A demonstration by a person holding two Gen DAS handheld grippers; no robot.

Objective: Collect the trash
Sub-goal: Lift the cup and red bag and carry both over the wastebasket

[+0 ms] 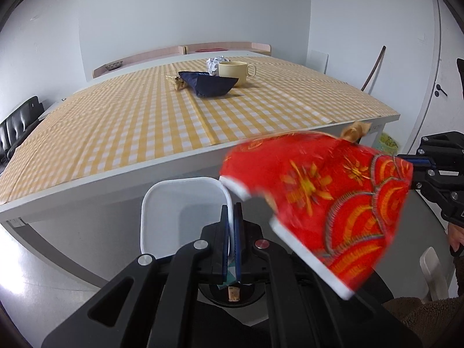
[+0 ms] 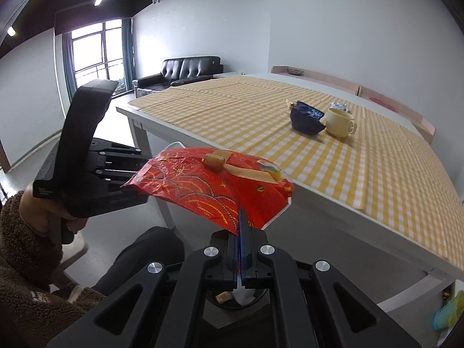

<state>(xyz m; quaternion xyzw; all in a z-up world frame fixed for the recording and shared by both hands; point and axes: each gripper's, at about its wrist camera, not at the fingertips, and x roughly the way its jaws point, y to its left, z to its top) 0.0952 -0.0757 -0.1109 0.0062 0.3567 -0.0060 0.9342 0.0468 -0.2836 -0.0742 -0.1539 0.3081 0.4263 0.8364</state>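
Left wrist: cup (image 1: 235,73) beside navy packet (image 1: 209,84).

My right tongs (image 2: 240,232) pinch the edge of a crinkled red foil wrapper with gold patterns (image 2: 214,191), off the counter's (image 2: 333,197) edge. On the yellow-checked cloth sit a cream ceramic mug (image 2: 339,122) and a dark blue snack bag (image 2: 306,118).
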